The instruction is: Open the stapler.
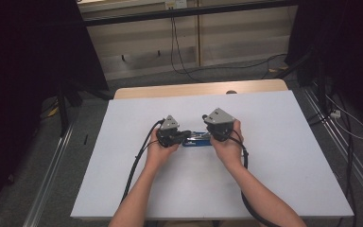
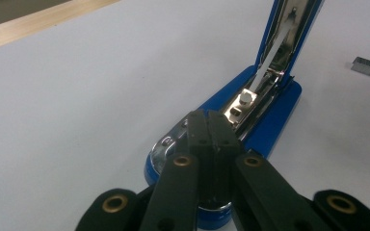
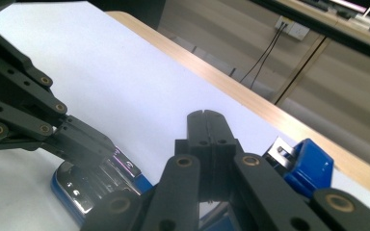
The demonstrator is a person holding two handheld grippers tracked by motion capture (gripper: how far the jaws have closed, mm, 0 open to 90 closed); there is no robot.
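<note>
Hands come in from the near edge of the white surface point(image 1: 274, 142), each holding a set of black tongs, and both sets meet over a blue stapler with shiny metal insides point(image 1: 196, 140) that lies near the middle of the sheet. The left tongs point(image 1: 187, 134) point toward the right tongs point(image 1: 212, 136), with the stapler lying between them.

From the left gripper view, the left tongs point(image 2: 209, 115) have their jaws pressed together, tips resting over the chrome front end of the stapler point(image 2: 265, 120); whether they bear down on it I cannot tell. The stapler's blue top arm point(image 2: 289, 29) is swung up and open, showing the bright metal channel inside. A small grey strip of staples point(image 2: 368, 66) lies on the white sheet well apart from the stapler, off to the side.

From the right gripper view, the right tongs point(image 3: 212, 118) are likewise pressed together with nothing seen between them, standing above the stapler point(image 3: 308, 166). The left tongs point(image 3: 107, 153) reach in from the side, tip on the chrome end. Beyond the far wooden edge point(image 1: 194, 89), cables point(image 1: 177, 52) hang down to the floor.
</note>
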